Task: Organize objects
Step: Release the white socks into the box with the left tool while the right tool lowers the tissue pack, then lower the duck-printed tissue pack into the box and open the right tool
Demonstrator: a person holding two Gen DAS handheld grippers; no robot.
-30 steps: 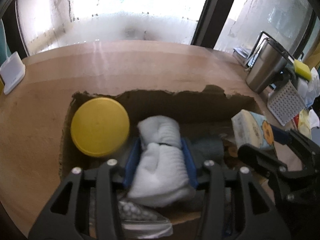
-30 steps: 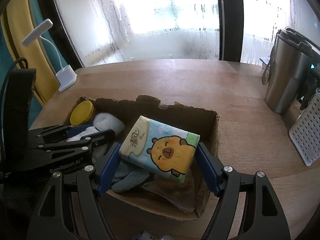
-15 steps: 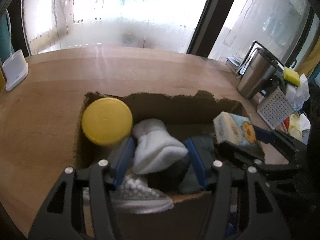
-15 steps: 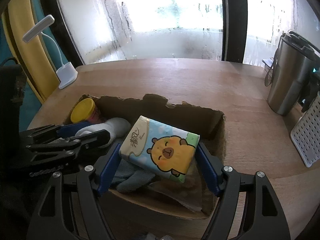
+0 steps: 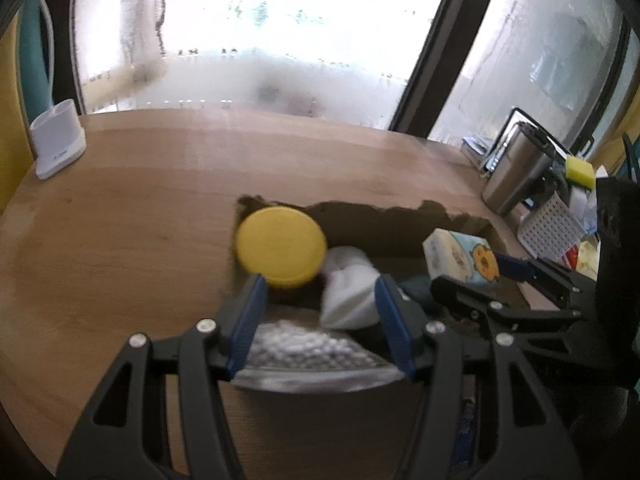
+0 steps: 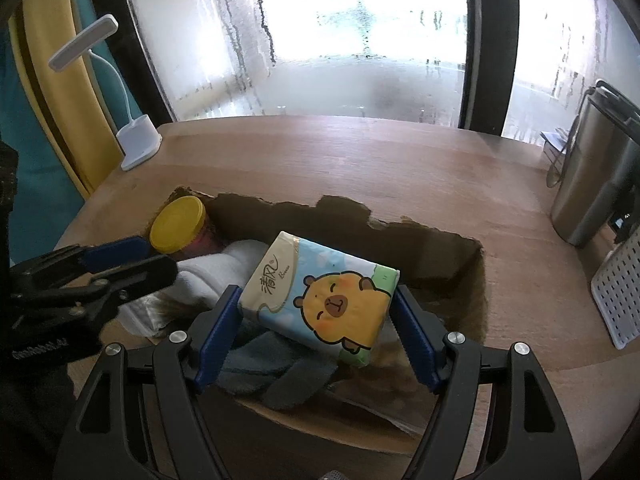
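A torn cardboard box (image 5: 380, 210) (image 6: 344, 204) sits on the wooden table. A jar with a yellow lid (image 5: 280, 246) (image 6: 176, 224) stands in its left end. Beside the jar lies a rolled white sock (image 5: 348, 292) (image 6: 224, 268). My left gripper (image 5: 320, 284) (image 6: 132, 260) is open above the box's near left edge, its pads clear of the sock. My right gripper (image 6: 316, 296) (image 5: 472, 276) is shut on a tissue pack (image 6: 332, 296) (image 5: 460, 256) printed with a yellow animal, held tilted over the box's right half. A grey cloth (image 6: 276, 376) lies under the pack.
A bubbly plastic bag (image 5: 312, 352) (image 6: 140, 316) lies at the box's near left edge. A steel tumbler (image 5: 516, 172) (image 6: 592, 184), a white perforated rack (image 5: 548, 228) (image 6: 616, 292) and a yellow sponge (image 5: 578, 166) crowd the right. A white lamp base (image 5: 60, 144) (image 6: 138, 144) stands far left.
My left gripper opened and let go of the white sock, then drew back and up from the box. The sock stays beside the jar. The right gripper keeps its grip on the pack.
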